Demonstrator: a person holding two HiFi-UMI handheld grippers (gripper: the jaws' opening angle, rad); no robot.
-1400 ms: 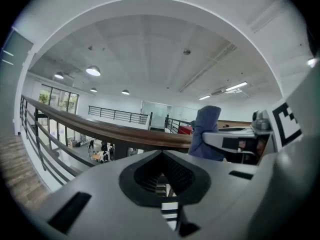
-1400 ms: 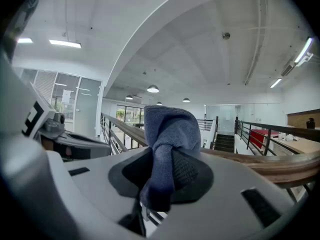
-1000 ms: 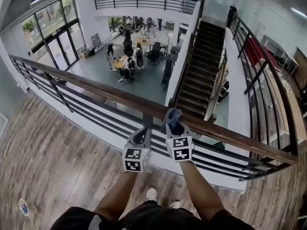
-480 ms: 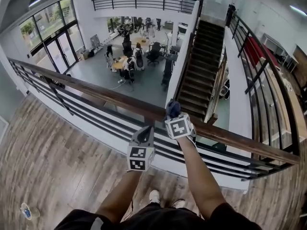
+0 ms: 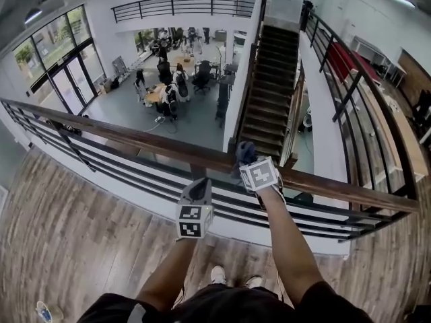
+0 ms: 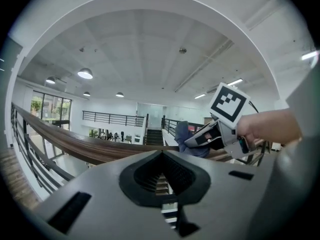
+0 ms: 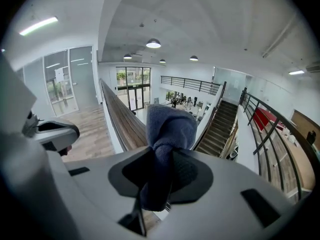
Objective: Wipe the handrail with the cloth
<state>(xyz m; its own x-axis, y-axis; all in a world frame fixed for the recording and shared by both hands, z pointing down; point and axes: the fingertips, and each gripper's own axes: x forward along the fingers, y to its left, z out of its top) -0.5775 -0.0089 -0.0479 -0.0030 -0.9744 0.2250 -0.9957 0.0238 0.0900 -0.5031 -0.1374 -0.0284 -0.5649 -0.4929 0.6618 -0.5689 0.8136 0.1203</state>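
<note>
A: Step in hand?
B: Wiping, apparently mid-stroke; right claw [image 5: 244, 160] clenched on the cloth [image 5: 244, 150]; cloth pressed onto the top of the handrail [image 5: 135, 137].
A: Left claw [image 5: 199, 186]?
B: Closed on nothing; held just short of the handrail, not touching.
A: Next move?
B: Probably a slide along the handrail; calls for steady downward pressure.

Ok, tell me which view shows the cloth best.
Right gripper view: the blue cloth fills the centre, clamped in the right tongs. Head view shows just a small bunch at the handrail; left gripper view, a small side glimpse.
</note>
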